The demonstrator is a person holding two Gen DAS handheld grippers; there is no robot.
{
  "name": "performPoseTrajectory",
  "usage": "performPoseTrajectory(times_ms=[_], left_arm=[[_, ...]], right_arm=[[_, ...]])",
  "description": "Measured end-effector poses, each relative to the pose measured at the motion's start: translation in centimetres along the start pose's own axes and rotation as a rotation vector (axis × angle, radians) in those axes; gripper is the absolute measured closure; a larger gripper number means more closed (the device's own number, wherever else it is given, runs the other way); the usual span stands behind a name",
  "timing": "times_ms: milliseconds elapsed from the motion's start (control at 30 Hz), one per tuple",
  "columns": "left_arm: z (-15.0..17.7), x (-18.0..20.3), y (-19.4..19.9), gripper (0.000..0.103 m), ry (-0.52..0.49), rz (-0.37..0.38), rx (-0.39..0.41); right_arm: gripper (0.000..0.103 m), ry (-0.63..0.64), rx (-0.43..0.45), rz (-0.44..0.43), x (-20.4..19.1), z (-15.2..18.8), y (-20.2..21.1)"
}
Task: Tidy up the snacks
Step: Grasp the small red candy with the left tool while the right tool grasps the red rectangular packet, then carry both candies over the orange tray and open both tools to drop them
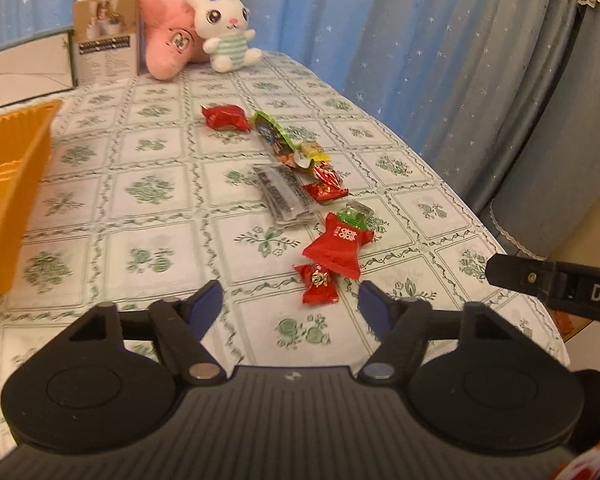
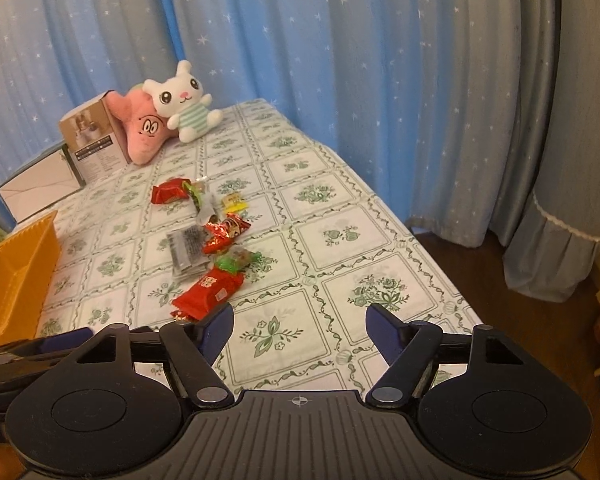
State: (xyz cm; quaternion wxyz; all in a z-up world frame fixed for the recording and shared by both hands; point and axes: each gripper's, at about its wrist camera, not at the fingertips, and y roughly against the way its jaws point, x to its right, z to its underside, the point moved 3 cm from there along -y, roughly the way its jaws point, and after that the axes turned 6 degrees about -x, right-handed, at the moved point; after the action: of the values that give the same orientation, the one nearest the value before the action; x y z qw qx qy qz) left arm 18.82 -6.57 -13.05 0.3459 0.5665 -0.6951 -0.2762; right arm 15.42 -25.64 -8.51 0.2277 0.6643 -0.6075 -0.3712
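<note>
Hovering both claws over the near end of the snack row

Nearest the left gripper (image 1: 286,300), its jaws spread and empty, lies the small red candy (image 1: 317,284), just ahead, long axis pointing away; the right gripper (image 2: 300,326), also spread and empty, sits farther right. About nine snacks; one orange bin (image 1: 8,184) left of the candy

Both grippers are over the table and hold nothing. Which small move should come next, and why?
Probably lower the left gripper onto the small red candy just ahead of its fingertips and close. Its jaws are open and empty, that candy lies nearest, and the orange bin waits on its left.
</note>
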Motion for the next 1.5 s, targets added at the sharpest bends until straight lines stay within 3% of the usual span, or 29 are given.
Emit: performPoseTrajectory(times_ms=[267, 367, 500, 800, 967, 1300, 1500], left_arm=[[-0.6, 1.4, -4.1, 0.063, -0.067, 0.014, -0.039], [-0.8, 1.4, -5.0, 0.069, -0.077, 0.018, -0.042], [-0.5, 0.9, -5.2, 0.084, -0.103, 0.008, -0.058], [0.2, -4.1, -2.6, 0.087, -0.095, -0.062, -0.048], [0.4, -6.9, -2.0, 0.087, -0.076, -0.091, -0.049], [1.3, -8.3, -2.0, 0.082, -0.095, -0.102, -0.028], [1.4, -8.4, -2.1, 0.081, -0.132, -0.123, -0.005]], right_arm=[[0.029, -0.03, -0.022, 0.006, 0.4, -0.5, -1.9], [0.029, -0.034, -0.033, 0.008, 0.4, -0.4, -2.5], [0.029, -0.031, -0.045, 0.007, 0.0, -0.3, -3.2], [0.03, -0.019, -0.074, -0.084, -3.2, -0.8, -6.7], [0.044, -0.035, -0.092, -0.125, -5.4, -1.5, -9.6], [0.056, 0.043, -0.105, -0.032, -7.8, -2.0, -13.1], [0.073, 0.08, -0.098, -0.019, -7.9, -1.3, -12.7]])
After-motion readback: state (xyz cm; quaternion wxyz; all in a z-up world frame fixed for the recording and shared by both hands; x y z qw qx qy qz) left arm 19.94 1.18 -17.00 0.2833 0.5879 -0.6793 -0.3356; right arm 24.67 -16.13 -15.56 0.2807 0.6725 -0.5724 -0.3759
